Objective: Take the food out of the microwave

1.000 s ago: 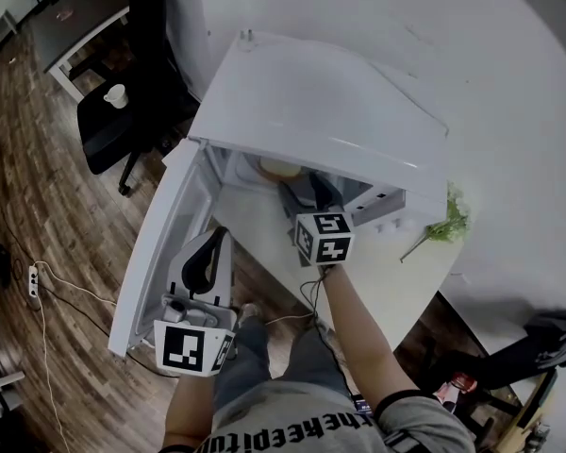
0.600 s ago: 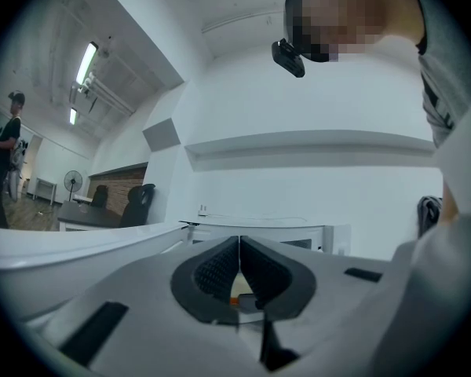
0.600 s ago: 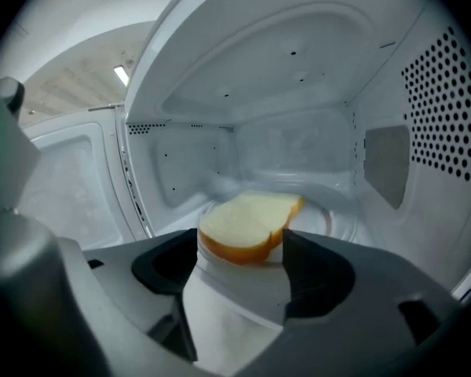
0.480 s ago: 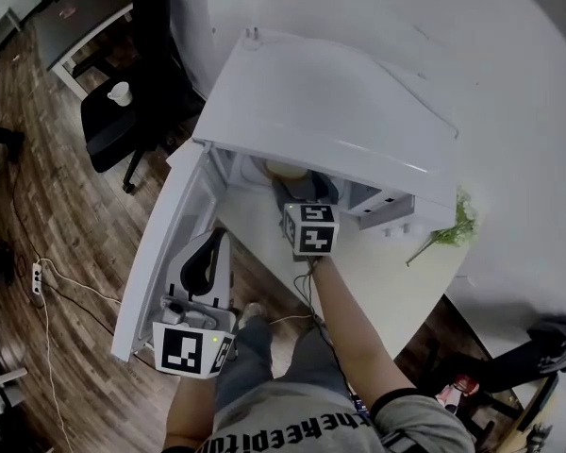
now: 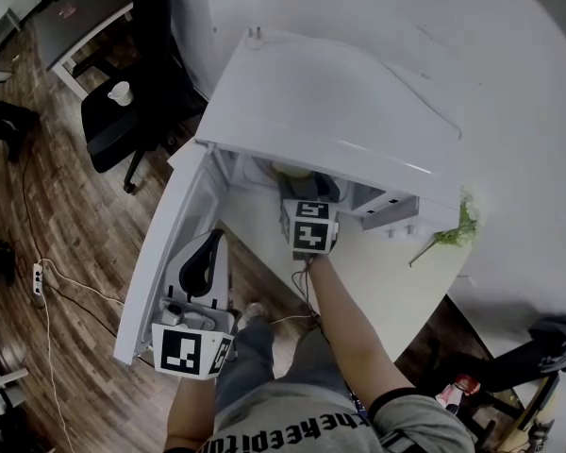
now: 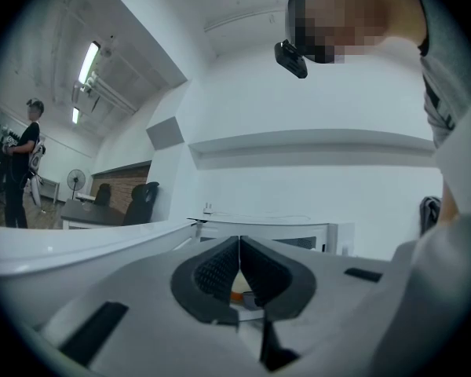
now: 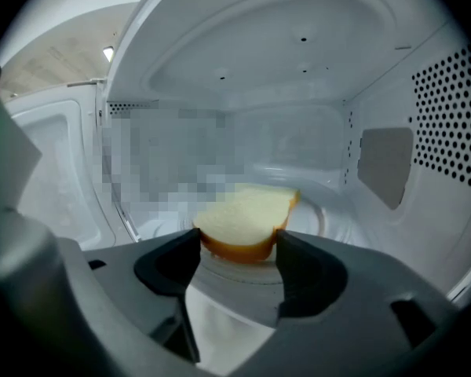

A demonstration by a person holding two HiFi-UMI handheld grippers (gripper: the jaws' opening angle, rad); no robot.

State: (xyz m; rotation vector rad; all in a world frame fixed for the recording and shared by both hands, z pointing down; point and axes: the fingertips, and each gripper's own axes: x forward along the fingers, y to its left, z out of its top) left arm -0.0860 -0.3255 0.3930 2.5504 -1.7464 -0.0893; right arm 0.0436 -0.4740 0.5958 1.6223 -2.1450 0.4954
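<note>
Right gripper (image 7: 237, 248) dipped inward, jaws closing around bread (image 7: 247, 210).

White table (image 5: 389, 289) bears microwave (image 5: 332, 104); green sprig (image 5: 451, 230)

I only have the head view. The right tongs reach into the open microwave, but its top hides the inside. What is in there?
Observer: A slice of bread, lying flat on the turntable.
Operator: Do the tongs have it?
Observer: Not firmly, as far as I can tell. The right tongs are closing, with the slice's near edge between their tips.
Operator: And the other hand?
Observer: The left tongs are shut, with nothing between them.
</note>
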